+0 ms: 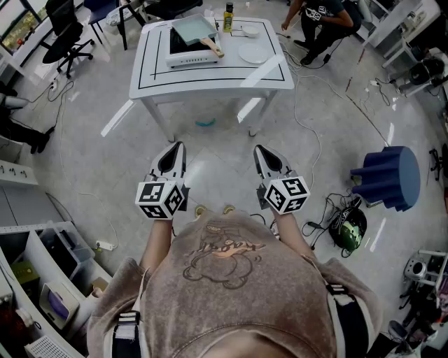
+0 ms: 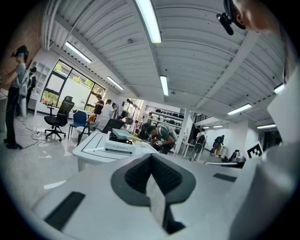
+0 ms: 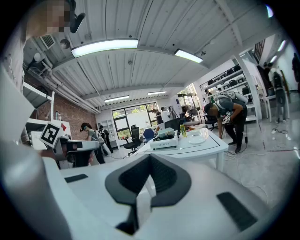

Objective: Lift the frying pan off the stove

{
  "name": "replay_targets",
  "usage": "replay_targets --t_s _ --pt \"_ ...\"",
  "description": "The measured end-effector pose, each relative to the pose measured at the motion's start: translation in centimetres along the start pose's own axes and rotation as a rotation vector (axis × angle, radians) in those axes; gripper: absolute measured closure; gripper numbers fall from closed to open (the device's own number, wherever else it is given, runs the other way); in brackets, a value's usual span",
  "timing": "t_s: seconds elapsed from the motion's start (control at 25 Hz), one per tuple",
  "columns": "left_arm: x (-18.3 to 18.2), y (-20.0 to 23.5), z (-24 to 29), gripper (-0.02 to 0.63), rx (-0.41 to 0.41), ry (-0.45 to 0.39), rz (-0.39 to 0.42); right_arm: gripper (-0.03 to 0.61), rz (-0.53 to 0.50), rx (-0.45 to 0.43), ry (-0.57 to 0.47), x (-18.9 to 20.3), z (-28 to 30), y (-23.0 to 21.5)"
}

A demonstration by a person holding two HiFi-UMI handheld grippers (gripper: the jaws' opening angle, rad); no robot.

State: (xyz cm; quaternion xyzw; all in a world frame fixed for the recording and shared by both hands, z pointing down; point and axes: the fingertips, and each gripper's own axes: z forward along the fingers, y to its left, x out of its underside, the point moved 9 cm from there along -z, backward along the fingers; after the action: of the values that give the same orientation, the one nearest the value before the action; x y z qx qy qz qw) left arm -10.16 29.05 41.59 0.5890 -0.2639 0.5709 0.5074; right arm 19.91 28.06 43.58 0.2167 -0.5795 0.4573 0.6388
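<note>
A pale green square frying pan (image 1: pixel 195 30) with a wooden handle sits on a white portable stove (image 1: pixel 190 56) on the white table (image 1: pixel 210 77), far ahead of me. It also shows small in the left gripper view as the pan (image 2: pixel 123 133) and in the right gripper view as the pan (image 3: pixel 167 132). My left gripper (image 1: pixel 173 150) and right gripper (image 1: pixel 263 152) hang side by side over the floor, well short of the table. Both are shut with nothing in them.
A yellow bottle (image 1: pixel 228 18), a small bowl (image 1: pixel 250 31) and a white plate (image 1: pixel 253 53) stand on the table right of the stove. A person crouches behind the table at the right. A blue stool (image 1: pixel 392 176) and cables lie on the floor to my right; office chairs stand at the left.
</note>
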Motion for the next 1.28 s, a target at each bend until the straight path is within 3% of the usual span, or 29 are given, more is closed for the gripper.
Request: replay_targets --t_s 0.32,0.76,1.28 --pt "0.1 1.6 -0.1 0.611 0.005 -0.018 -0.005 0.58 -0.022 -0.01 0.005 0.7 1.5 1.2" --pt "1.2 4.3 -0.2 0.611 0.057 0.017 0.003 0.58 0.009 0.021 -0.008 2.3 3.6 3.7" --pt "0.3 8.4 5.2 0.611 0.039 0.012 -0.001 0.58 0.027 -0.006 -0.016 1.0 11.0 1.3"
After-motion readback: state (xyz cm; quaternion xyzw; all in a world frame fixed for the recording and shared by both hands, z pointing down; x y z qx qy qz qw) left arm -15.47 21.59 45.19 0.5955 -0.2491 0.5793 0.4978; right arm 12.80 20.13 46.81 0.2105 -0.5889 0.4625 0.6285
